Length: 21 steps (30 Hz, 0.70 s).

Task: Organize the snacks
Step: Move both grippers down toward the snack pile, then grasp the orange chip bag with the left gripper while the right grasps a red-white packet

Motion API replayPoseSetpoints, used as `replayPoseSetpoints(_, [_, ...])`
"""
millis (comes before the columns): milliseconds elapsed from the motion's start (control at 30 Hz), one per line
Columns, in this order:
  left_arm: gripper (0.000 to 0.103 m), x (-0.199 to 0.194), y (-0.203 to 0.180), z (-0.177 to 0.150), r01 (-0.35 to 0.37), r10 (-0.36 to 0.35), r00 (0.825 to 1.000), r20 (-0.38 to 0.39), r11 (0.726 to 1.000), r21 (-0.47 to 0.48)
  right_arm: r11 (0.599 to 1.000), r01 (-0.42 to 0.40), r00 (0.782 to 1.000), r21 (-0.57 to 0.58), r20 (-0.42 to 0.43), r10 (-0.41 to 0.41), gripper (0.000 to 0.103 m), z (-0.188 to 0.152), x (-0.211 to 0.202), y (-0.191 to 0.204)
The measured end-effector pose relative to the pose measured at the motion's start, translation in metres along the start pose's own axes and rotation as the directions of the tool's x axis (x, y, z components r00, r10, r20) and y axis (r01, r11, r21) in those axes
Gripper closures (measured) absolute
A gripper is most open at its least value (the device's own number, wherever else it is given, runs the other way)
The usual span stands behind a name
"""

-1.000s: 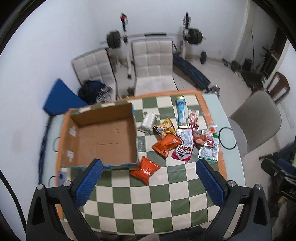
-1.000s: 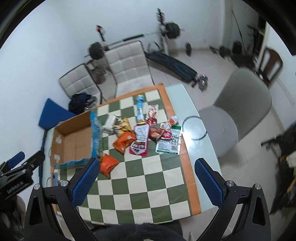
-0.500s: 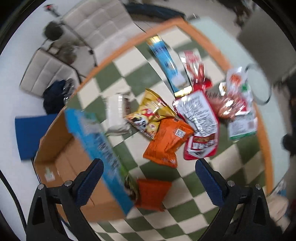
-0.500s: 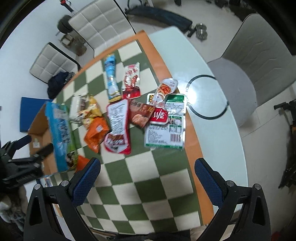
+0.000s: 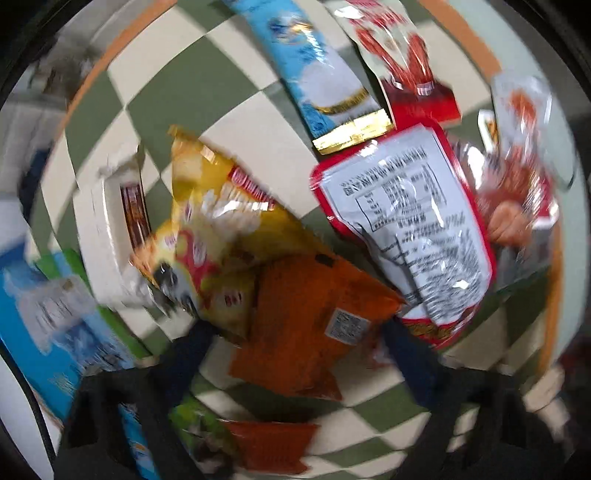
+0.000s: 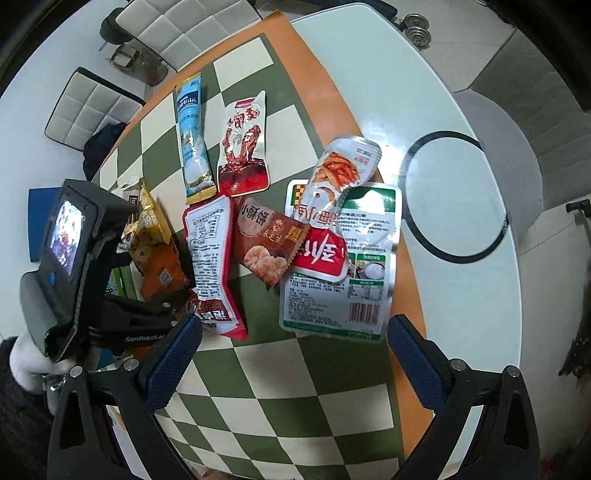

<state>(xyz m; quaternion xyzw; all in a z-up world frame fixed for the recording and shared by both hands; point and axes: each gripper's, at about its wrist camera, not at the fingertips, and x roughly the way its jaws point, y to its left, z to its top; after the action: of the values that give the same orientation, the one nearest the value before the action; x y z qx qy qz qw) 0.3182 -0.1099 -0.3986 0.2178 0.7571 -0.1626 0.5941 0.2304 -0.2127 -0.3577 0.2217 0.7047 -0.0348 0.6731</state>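
Observation:
Snack packets lie piled on a green-and-white checked cloth point(image 6: 280, 398). My left gripper point(image 5: 299, 350) points down at an orange packet point(image 5: 306, 321), which lies between its blue fingers. The jaws are closing, and blur hides any contact. Around it lie a yellow packet point(image 5: 218, 229), a white box point(image 5: 110, 236), a red-and-white pouch point(image 5: 406, 229) and a blue stick pack point(image 5: 317, 74). My right gripper point(image 6: 293, 363) hangs open over bare cloth, just below a green-and-white packet point(image 6: 343, 280). A brown packet point(image 6: 266, 240) and a small red packet point(image 6: 321, 254) lie beyond it.
The blue printed side of the cardboard box point(image 5: 48, 325) fills the left edge, with another orange packet point(image 5: 273, 443) near it. The white table point(image 6: 454, 288) with a black ring mark point(image 6: 454, 195) extends right. A grey chair point(image 6: 546, 110) and padded white chairs point(image 6: 184, 29) stand around.
Both grippers have dropped toward the table and tilted downward. The left one has swung over the snack pile, and its jaws have narrowed around the orange packet. The right one stays wide.

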Motion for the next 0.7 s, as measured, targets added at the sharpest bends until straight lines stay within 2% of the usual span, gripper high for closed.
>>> replayPoseSetpoints(33, [0.035,-0.002,0.008,-0.004,0.041,-0.042,0.999,-0.004,0.997,-0.058,1.000,-0.005,1.000,-0.004,-0.002,0.005,0.001,0.001,0.001,0.002])
replayPoseSetpoints(67, [0.048,-0.005,0.016,-0.009,0.079,-0.079,0.997,0.001,0.989,-0.122,1.000,-0.009,1.000,-0.005,-0.002,0.009,0.002,0.001,0.002,0.003])
replayPoseSetpoints(100, [0.051,-0.006,0.021,-0.012,0.091,-0.092,0.996,0.003,0.983,-0.162,1.000,-0.013,1.000,-0.010,-0.003,0.013,0.002,0.001,0.003,0.006])
replayPoseSetpoints(233, [0.056,-0.006,0.043,-0.041,0.152,-0.149,0.988,0.036,0.920,-0.362,0.999,-0.025,1.000,-0.025,-0.015,0.025,0.002,0.000,0.012,0.024])
replayPoseSetpoints(300, [0.056,-0.006,0.048,-0.054,0.147,-0.140,0.989,0.049,0.895,-0.421,0.999,-0.021,0.999,-0.035,-0.031,0.019,0.003,-0.001,0.021,0.038])
replayPoseSetpoints(500, [0.056,0.008,0.051,-0.090,0.129,-0.118,0.992,0.054,0.859,-0.495,0.996,-0.072,0.994,0.044,-0.083,0.076,0.013,0.009,0.058,0.063])
replayPoseSetpoints(700, [0.056,0.032,0.058,-0.117,0.132,-0.116,0.991,0.063,0.837,-0.532,0.998,-0.039,0.991,0.045,-0.126,0.044,0.020,0.025,0.087,0.085])
